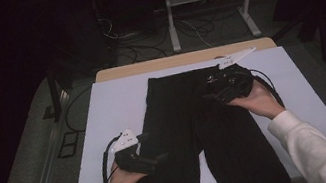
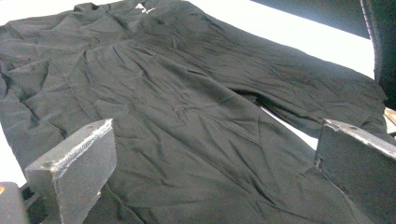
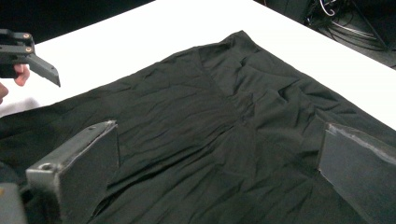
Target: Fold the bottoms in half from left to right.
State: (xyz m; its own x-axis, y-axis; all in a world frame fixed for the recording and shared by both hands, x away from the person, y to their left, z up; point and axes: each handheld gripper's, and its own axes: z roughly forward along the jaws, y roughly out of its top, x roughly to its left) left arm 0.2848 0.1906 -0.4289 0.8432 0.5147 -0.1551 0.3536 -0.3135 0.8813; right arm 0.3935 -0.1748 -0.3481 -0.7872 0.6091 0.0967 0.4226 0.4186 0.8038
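Observation:
A pair of black trousers (image 1: 180, 114) lies flat on a white sheet (image 1: 103, 112), waist at the far end and legs toward the person. My left gripper (image 1: 152, 147) is over the outer edge of the left leg near the knee. It stands open above wrinkled cloth (image 2: 187, 84), with nothing between its fingers (image 2: 79, 158). My right gripper (image 1: 207, 89) hovers at the right side of the waist, also open over the fabric (image 3: 210, 107). In the right gripper view, one jaw of the left gripper and a fingertip appear at the upper left.
The sheet covers a wooden table (image 1: 146, 67) and leaves white margins on both sides of the trousers. Beyond the table, a white desk frame (image 1: 171, 19) and loose cables (image 1: 133, 51) lie on the dark floor. A black cable (image 2: 378, 42) trails at the right.

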